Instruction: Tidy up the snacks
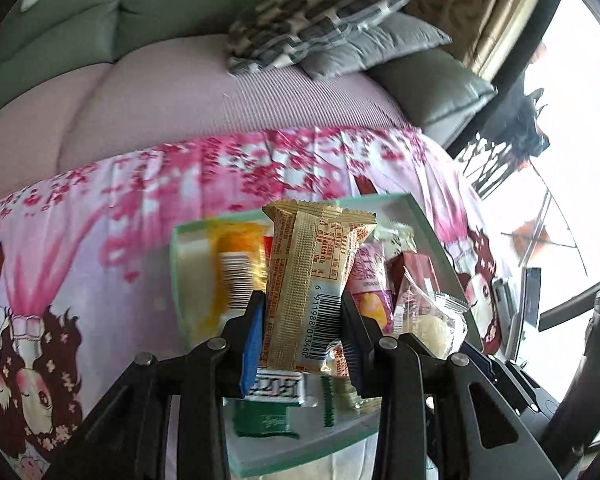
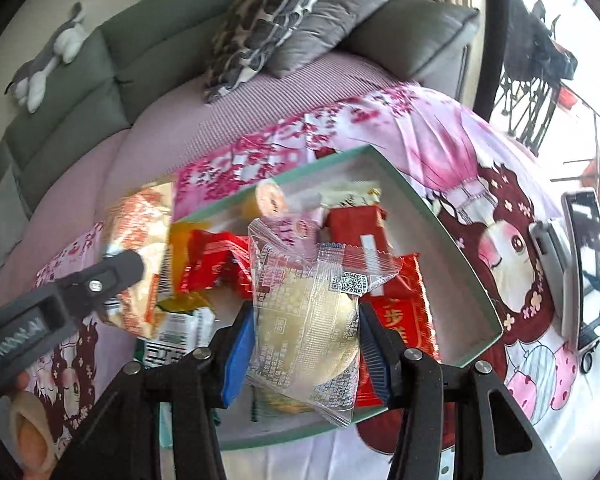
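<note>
My left gripper is shut on a gold snack packet with a barcode, held upright between the blue pads. Below it sits a white box with a teal rim holding several snack packets. In the right wrist view my right gripper is shut on a clear packet with a pale pastry, above the same box. Red packets and a yellow one lie inside. The left gripper's finger and its gold packet show at the box's left end. The clear packet also shows in the left wrist view.
The box rests on a pink cartoon-print cloth over a sofa seat. Grey and patterned pillows lie at the back, with a plush toy on the backrest. A phone on a stand is at the right. A hand shows lower left.
</note>
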The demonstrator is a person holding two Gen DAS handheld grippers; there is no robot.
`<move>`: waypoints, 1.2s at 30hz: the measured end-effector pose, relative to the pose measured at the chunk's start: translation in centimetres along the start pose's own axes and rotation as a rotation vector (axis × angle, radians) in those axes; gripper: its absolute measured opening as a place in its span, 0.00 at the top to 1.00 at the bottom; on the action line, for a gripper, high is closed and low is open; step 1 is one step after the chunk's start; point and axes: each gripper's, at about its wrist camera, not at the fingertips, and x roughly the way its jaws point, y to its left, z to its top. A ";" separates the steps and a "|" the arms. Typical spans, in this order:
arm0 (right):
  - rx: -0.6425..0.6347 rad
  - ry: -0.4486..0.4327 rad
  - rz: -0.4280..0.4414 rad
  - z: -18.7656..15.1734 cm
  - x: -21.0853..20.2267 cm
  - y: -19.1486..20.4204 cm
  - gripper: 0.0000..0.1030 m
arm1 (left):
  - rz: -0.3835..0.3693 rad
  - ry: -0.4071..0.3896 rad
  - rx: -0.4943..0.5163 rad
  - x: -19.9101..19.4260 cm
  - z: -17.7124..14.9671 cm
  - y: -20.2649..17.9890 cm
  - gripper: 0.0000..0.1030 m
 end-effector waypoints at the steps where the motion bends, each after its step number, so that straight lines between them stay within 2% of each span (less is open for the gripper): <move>1: 0.001 0.003 0.002 0.0 0.1 -0.2 0.49 | 0.000 0.008 0.007 0.3 0.1 -0.3 0.64; 5: -0.003 0.014 0.022 -0.1 0.6 -0.2 0.48 | -0.001 0.036 0.002 1.1 -0.1 -0.8 0.60; 6: -0.008 0.016 0.026 -0.1 0.8 -0.1 0.48 | -0.012 0.037 -0.002 1.0 -0.1 -0.7 0.52; 8: -0.017 0.021 0.026 -0.5 0.8 0.2 0.48 | -0.011 0.033 -0.010 0.8 -0.3 -0.7 0.43; 13: -0.031 0.027 0.013 -0.9 0.8 0.6 0.47 | 0.016 -0.004 -0.038 -1.6 -1.0 0.4 0.41; 15: -0.036 0.030 0.007 -0.9 0.8 0.6 0.46 | 0.051 -0.026 -0.049 -2.6 -1.6 1.2 0.28; 16: -0.032 0.026 0.008 -1.0 0.6 0.6 0.42 | 0.075 -0.034 -0.055 -3.1 -2.0 1.7 0.26; 17: -0.029 0.022 0.004 -1.1 0.5 0.6 0.34 | 0.099 -0.043 -0.060 -3.5 -2.5 2.1 0.25; 19: -0.031 0.013 -0.003 -1.3 0.2 0.5 0.28 | 0.155 -0.053 -0.077 -4.1 -3.5 3.3 0.23; 21: -0.033 0.009 -0.010 -1.7 -0.1 0.7 0.27 | 0.198 -0.059 -0.097 -4.5 -4.7 4.7 0.18; 24: -0.045 0.002 -0.005 -2.6 -0.7 1.0 0.23 | 0.246 -0.058 -0.139 -4.7 -6.4 6.6 0.17; 26: -0.054 -0.004 -0.002 -3.1 -1.0 1.3 0.14 | 0.273 -0.054 -0.160 -4.5 -7.5 7.5 0.14; 27: -0.062 -0.009 0.007 -3.6 -1.2 1.6 0.13 | 0.286 -0.051 -0.171 -4.3 -8.1 7.9 0.11; 30: -0.073 -0.022 0.018 -4.8 -1.7 2.2 0.01 | 0.309 -0.048 -0.188 -4.0 -9.7 8.8 0.11; 36: -0.124 -0.029 0.021 -7.0 -2.2 3.8 0.00 | 0.387 -0.032 -0.220 -4.0 -12.0 10.1 0.11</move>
